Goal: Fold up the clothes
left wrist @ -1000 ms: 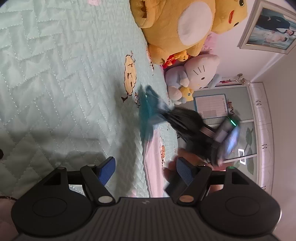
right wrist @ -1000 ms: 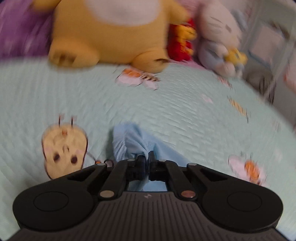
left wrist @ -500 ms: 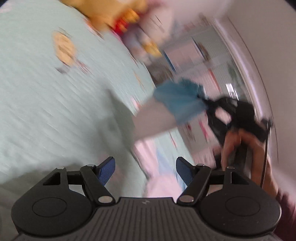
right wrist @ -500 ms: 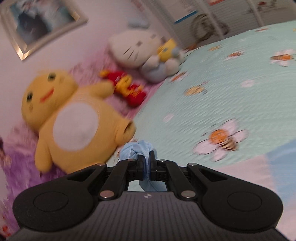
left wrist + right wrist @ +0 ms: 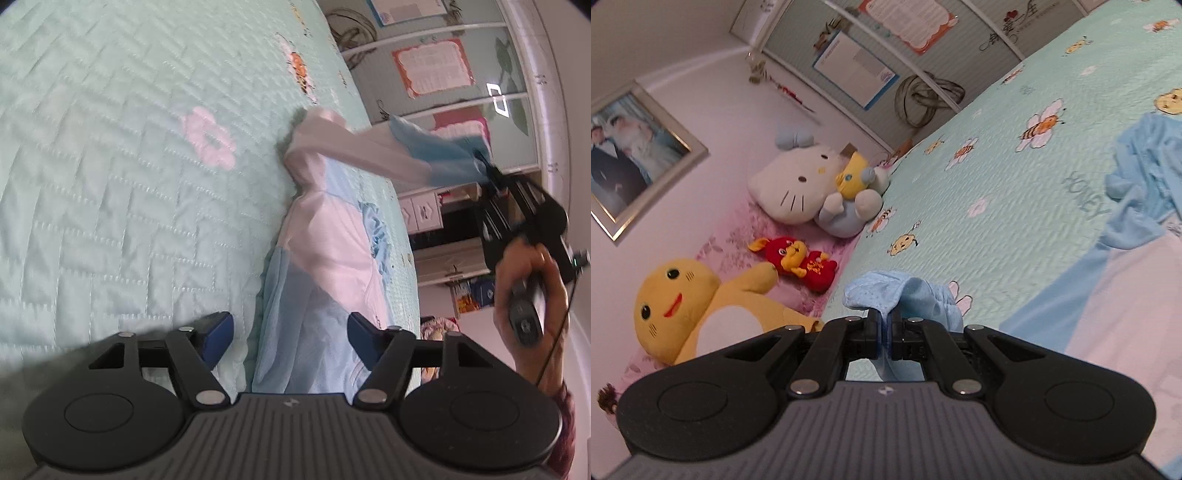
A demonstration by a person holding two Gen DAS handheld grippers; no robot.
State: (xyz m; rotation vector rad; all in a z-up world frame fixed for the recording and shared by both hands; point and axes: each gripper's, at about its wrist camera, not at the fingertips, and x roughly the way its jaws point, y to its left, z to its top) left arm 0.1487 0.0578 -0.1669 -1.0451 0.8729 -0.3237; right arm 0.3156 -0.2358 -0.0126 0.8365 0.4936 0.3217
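Bedroom: a mint-green quilted bedspread (image 5: 110,166) printed with bees and flowers was seen filling most of both views, with a wardrobe of panelled doors (image 5: 886,62) behind it.
Garment: a pale pink and light blue garment (image 5: 325,258) was laid along the bedspread, directly ahead of the left jaws and running back between them.
Sleeve: a long pink sleeve with a blue cuff (image 5: 436,155) was stretched off the garment, up and to the right of the left jaws, clear of the bed.
Left gripper (image 5: 288,328): its jaws were caught closing, though a wide gap was left between the blue pads (image 5: 218,330); the garment's blue hem was seen in that gap, but no pad was pressed on it.
Right gripper (image 5: 884,332): its jaws were clamped shut on the blue cuff, and a bunch of dotted blue fabric (image 5: 886,291) was pushed out just beyond the tips.
Right hand (image 5: 528,288): it was seen wrapped round the gripper's handle in the left wrist view, far right of the left jaws; the cuff's end was met by the black fingers there.
Rest of garment, right view: blue and pink cloth (image 5: 1137,258) was spread to the right of the right jaws.
Plush toys: a yellow plush (image 5: 687,317), a small red one (image 5: 798,258) and a white cat plush (image 5: 798,188) were lined up left of and beyond the right jaws, against the wall.
Wall: a framed photograph (image 5: 631,162) was hung at the far left.
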